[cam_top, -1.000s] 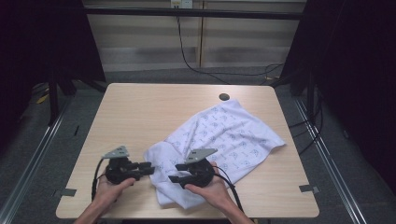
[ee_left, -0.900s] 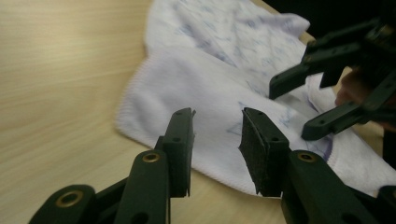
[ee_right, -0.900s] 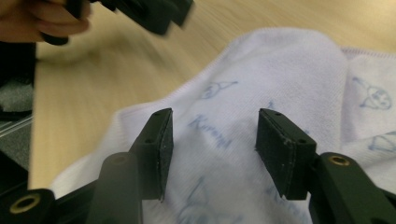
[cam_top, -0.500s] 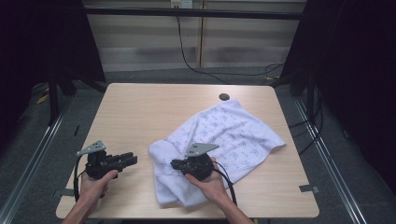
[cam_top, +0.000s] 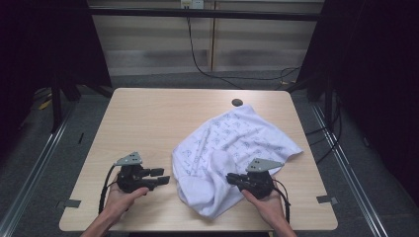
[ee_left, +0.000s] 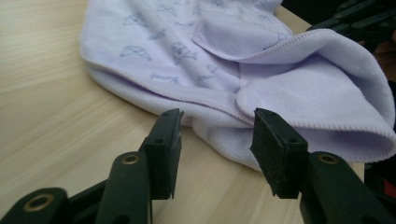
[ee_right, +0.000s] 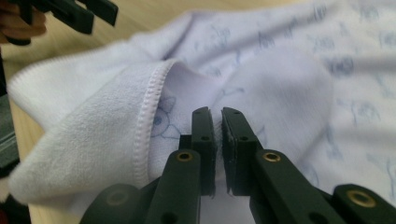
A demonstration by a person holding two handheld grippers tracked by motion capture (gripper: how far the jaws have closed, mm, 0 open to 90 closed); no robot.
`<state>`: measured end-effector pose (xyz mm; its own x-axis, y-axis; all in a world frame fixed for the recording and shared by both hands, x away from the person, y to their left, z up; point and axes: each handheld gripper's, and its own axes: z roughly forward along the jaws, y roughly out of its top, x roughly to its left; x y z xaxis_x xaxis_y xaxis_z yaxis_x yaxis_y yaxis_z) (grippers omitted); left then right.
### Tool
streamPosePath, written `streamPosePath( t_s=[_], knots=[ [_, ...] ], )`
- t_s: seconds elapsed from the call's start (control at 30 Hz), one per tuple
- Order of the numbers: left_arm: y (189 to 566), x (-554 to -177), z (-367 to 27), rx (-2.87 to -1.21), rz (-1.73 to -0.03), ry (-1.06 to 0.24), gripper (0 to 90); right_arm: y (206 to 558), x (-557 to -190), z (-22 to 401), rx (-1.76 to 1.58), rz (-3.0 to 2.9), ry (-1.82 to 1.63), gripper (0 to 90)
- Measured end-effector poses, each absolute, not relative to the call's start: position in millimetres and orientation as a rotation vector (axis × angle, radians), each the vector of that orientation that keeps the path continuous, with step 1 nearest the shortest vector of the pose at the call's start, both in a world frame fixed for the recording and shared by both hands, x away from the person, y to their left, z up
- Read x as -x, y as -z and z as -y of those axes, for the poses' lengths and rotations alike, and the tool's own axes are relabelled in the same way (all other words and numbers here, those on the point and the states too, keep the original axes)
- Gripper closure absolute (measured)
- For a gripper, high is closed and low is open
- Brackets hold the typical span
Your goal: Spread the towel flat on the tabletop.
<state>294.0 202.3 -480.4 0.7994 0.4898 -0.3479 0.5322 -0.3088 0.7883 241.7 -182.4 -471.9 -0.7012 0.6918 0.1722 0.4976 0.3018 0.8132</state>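
- A pale lilac printed towel lies rumpled on the desk's right half, its bunched end near the front edge.
- The right gripper is pinched on a towel fold; so thin a bite could slip if pulled.
- The left gripper gapes, holding nothing, just short of the hem; closing here may catch only one layer.

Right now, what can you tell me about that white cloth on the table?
The cloth is a soft, fleecy towel, pale lilac-white with faint blue-grey printed figures and a stitched hem. It lies crumpled on the wooden table, its near part folded over. The right gripper pinches a fold; the left gripper sits open beside it.
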Motion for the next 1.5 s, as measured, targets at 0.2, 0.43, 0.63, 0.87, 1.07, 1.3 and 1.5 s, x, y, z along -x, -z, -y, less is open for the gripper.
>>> streamPosePath(
  t_s=[0.2,0.43,0.63,0.87,1.07,1.3,1.5],
  knots=[
    [476.8,-292.7,-178.0,-1.968,-0.711,0.065,47.9,488.6,-229.9,202.5,-1.175,-2.389,-1.287,82.5],
    [476.4,-294.4,-148.5,-1.992,-0.647,0.081,50.9,486.1,-224.1,216.1,-1.215,-2.356,-1.251,70.9],
    [497.8,-305.1,-140.1,-2.063,-0.664,0.101,59.0,458.6,-239.4,203.4,-1.163,-2.285,-1.419,65.9],
    [504.2,-306.5,-140.0,-2.078,-0.678,0.096,59.5,462.4,-256.1,152.9,-1.123,-2.440,-1.362,53.7],
    [506.6,-304.9,-139.9,-2.089,-0.683,0.063,59.5,475.3,-250.2,162.2,-1.136,-2.420,-1.221,88.5],
    [504.5,-300.4,-143.7,-2.116,-0.682,0.023,59.7,464.4,-206.9,236.8,-1.255,-2.170,-1.273,89.8],
    [502.4,-286.1,-162.7,-2.127,-0.713,0.014,59.7,487.9,-194.4,264.0,-1.359,-2.176,-1.175,89.5]
  ],
)
